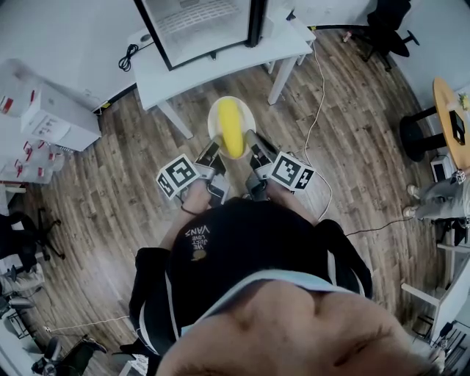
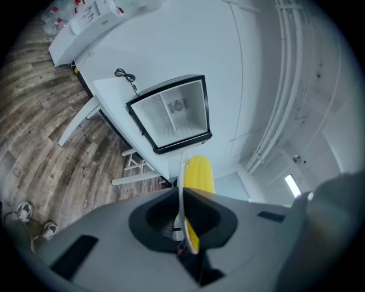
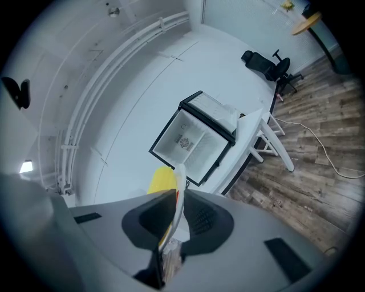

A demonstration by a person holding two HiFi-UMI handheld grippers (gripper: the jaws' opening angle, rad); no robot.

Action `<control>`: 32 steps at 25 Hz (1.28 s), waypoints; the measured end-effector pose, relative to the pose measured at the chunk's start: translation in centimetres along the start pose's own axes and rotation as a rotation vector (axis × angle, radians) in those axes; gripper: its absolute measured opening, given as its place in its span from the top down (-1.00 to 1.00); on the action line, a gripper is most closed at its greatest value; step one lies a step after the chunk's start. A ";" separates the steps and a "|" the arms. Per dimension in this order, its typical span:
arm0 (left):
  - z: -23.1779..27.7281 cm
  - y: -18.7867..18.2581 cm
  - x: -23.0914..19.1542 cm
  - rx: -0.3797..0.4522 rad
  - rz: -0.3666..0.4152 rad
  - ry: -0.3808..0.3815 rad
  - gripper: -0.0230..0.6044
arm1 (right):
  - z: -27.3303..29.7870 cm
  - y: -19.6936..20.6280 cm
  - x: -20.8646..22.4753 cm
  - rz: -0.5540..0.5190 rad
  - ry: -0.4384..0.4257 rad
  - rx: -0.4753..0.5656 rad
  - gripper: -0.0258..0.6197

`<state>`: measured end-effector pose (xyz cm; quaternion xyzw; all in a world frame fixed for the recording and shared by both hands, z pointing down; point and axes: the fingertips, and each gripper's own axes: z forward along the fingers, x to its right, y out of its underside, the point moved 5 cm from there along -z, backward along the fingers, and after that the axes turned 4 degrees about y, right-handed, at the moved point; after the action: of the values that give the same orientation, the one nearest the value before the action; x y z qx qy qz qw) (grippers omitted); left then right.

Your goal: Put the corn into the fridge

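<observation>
The corn (image 1: 230, 128) (image 2: 199, 174) (image 3: 161, 179) lies lengthwise on a white plate (image 1: 248, 114) (image 2: 182, 188) (image 3: 180, 194), held in the air at 12 o'clock from the person, above the wood floor (image 1: 110, 183). It is not in the fridge.

The left gripper (image 1: 213, 150) (image 2: 182, 214) pinches the plate's rim at about 7 o'clock. Its jaws are nearly together, with the thin edge of the plate clamped between them. The right gripper (image 1: 253, 147) (image 3: 174, 219) does the same at about 5 o'clock, jaws narrow on the rim. Both grippers run close to level, and the plate hangs between them.

Farther out at 12 o'clock stands the fridge (image 1: 198, 18) (image 2: 171, 114) (image 3: 191, 140) on a white table (image 1: 220, 62). Its white inside faces the person, and a shelf shows in it. The plate is well short of the table's edge. A black cable (image 1: 131, 55) lies on the table at the fridge's 9 o'clock.

In the head view an office chair (image 1: 385, 29) stands at 2 o'clock, a round wooden table (image 1: 448, 110) at 3 o'clock and white boxes (image 1: 55, 117) at 9 o'clock.
</observation>
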<state>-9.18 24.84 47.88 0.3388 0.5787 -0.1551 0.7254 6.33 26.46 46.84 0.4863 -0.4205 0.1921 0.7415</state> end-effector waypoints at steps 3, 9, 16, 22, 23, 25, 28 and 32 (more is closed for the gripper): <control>0.5 0.4 0.0 0.004 0.003 -0.005 0.83 | 0.0 -0.4 0.6 -0.003 -0.004 -0.012 0.79; 1.7 1.0 -0.1 0.028 0.004 -0.014 0.83 | 0.1 -1.5 1.6 -0.016 -0.020 -0.039 0.79; 2.5 2.4 -0.1 0.075 -0.006 -0.018 0.83 | 0.0 -2.5 2.8 -0.040 -0.045 -0.078 0.79; 2.4 2.6 -0.3 0.099 -0.015 -0.033 0.83 | 0.2 -2.4 3.1 -0.040 -0.062 -0.100 0.79; 2.5 2.5 -0.4 0.102 -0.016 -0.035 0.83 | 0.4 -2.4 3.2 -0.038 -0.063 -0.102 0.79; 2.7 2.3 -0.5 0.106 -0.022 -0.036 0.83 | 0.7 -2.6 3.2 -0.035 -0.064 -0.106 0.79; 3.1 1.9 -0.7 0.107 -0.033 -0.038 0.83 | 1.3 -2.9 3.3 -0.032 -0.063 -0.106 0.79; 3.8 0.8 -1.1 0.102 -0.034 -0.033 0.83 | 2.4 -3.2 3.4 -0.038 -0.058 -0.095 0.79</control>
<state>-6.21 22.72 49.56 0.3631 0.5635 -0.2024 0.7139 9.45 22.47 48.27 0.4639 -0.4411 0.1435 0.7547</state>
